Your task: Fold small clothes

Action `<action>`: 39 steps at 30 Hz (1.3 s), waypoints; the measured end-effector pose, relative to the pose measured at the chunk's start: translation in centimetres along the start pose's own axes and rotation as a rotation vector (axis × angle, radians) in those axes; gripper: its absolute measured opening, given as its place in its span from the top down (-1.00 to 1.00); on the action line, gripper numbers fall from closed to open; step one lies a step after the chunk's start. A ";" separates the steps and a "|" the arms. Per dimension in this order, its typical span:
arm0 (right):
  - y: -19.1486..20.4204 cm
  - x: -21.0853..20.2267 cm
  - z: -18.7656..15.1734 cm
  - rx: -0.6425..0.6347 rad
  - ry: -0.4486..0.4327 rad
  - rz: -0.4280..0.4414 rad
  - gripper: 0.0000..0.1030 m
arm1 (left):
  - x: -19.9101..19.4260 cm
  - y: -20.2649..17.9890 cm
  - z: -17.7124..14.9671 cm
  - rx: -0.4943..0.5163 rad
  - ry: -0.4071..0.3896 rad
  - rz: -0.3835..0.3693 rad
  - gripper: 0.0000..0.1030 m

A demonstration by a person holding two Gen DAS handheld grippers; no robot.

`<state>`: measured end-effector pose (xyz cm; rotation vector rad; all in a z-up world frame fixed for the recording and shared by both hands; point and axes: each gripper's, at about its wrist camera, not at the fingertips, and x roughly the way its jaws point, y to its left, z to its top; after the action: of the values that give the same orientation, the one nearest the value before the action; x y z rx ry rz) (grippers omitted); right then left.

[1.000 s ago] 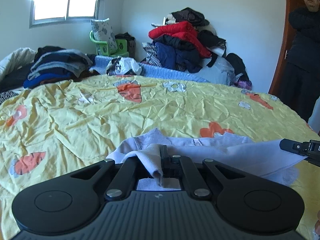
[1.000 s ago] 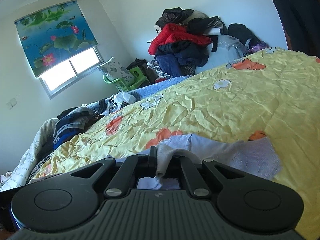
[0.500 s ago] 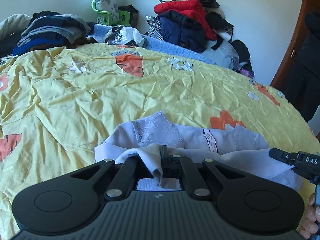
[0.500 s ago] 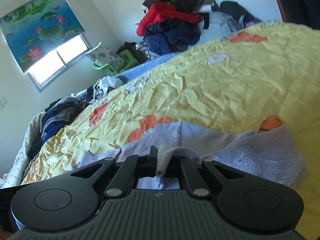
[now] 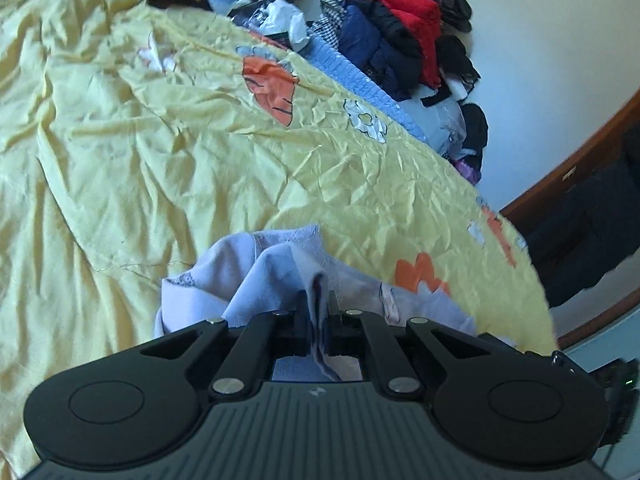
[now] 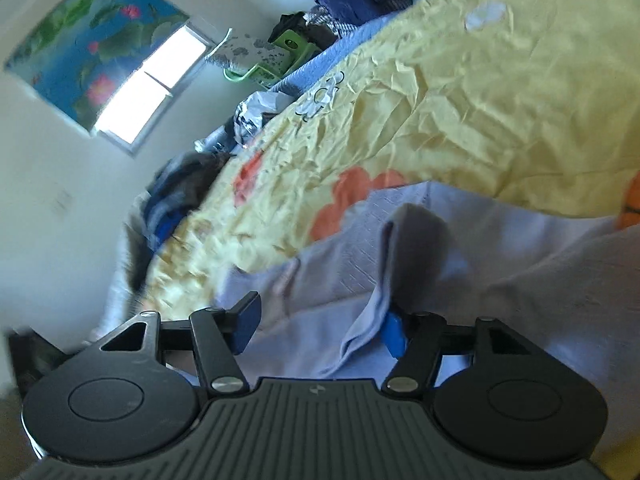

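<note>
The small pale lilac cotton garment with lace panels (image 5: 256, 276) lies bunched on the yellow bed sheet printed with orange carrots and white flowers (image 5: 160, 152), directly in front of both grippers. The left gripper (image 5: 318, 312) is clenched on a raised fold of this cloth, which stands pinched between its black fingers. The right gripper (image 6: 320, 328) has its jaws opening; a loose fold of the same garment (image 6: 400, 264) hangs between them, draped against the blue pad of the right-hand finger (image 6: 394, 336) and well clear of the other finger (image 6: 246, 320). Far beyond the left gripper, a heap of red, navy and black clothes (image 5: 400, 40) is stacked against the white wall.
</note>
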<state>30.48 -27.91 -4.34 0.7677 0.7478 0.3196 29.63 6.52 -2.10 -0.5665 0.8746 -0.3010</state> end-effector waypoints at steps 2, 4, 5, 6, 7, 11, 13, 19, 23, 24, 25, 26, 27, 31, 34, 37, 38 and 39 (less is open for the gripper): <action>-0.3 0.4 0.9 0.050 -0.009 0.027 -0.20 | 0.4 0.6 0.8 -0.056 0.002 -0.010 0.90; -0.6 0.9 1.9 0.086 -0.045 0.032 -0.20 | 0.7 1.5 1.5 -0.130 -0.003 -0.002 0.86; -0.8 1.1 2.3 0.107 -0.066 0.033 -0.20 | 0.8 1.7 1.7 -0.149 -0.009 -0.001 0.79; -1.2 1.3 2.7 0.128 -0.084 0.035 -0.20 | 0.8 2.0 1.9 -0.166 -0.020 0.001 0.68; -1.5 1.6 3.0 0.150 -0.102 0.026 -0.20 | 0.7 2.1 2.0 -0.171 -0.036 0.004 0.61; -1.8 1.0 2.8 0.130 -0.160 -0.045 -0.20 | -0.6 1.8 2.1 -0.108 -0.100 0.042 -0.15; -0.3 0.0 1.9 0.020 -0.172 -0.047 -0.21 | -1.6 1.4 2.3 -0.072 -0.156 0.075 -0.25; 3.5 2.3 -0.2 -0.211 0.027 -0.016 -0.57 | -2.2 -1.5 1.2 0.126 -0.138 0.096 -0.25; 3.3 3.6 0.8 -0.247 -0.049 -0.203 -0.54 | -1.1 -4.5 -1.8 0.362 -0.096 0.074 -0.25; 2.8 3.5 1.2 -0.236 -0.086 -0.229 -0.53 | -0.5 -5.0 -2.5 0.403 -0.084 0.078 -0.25; 2.4 3.2 1.5 -0.215 -0.114 -0.251 -0.47 | 0.2 -5.2 -2.7 0.417 -0.067 0.088 -0.25; 2.3 3.1 1.7 -0.195 -0.126 -0.262 -0.44 | 1.0 -5.2 -2.8 0.418 -0.046 0.103 -0.25; 2.6 2.6 1.6 -0.189 -0.130 -0.258 -0.47 | 2.0 -5.2 -2.9 0.415 -0.026 0.133 -0.25; 5.4 2.0 -1.1 -0.351 -0.065 -0.160 -0.75 | 4.0 -4.8 -3.5 0.447 -0.047 0.246 -0.25; 5.9 4.0 -2.2 -0.406 0.047 -0.180 -0.76 | 4.2 -5.4 -4.5 0.511 -0.094 0.310 -0.25; 6.3 5.3 -2.5 -0.501 -0.012 -0.381 -0.62 | 3.8 -5.9 -5.6 0.564 -0.122 0.339 -0.31; 6.6 5.2 -2.7 -0.514 -0.031 -0.418 -0.66 | 3.7 -6.0 -5.9 0.577 -0.129 0.339 -0.41; 7.1 4.8 -3.1 -0.527 -0.061 -0.451 -0.70 | 3.6 -6.1 -6.2 0.589 -0.133 0.338 -0.50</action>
<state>31.65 -18.99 -2.98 0.1016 0.7149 0.0733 26.81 -2.27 -3.97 0.1089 0.6928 -0.1954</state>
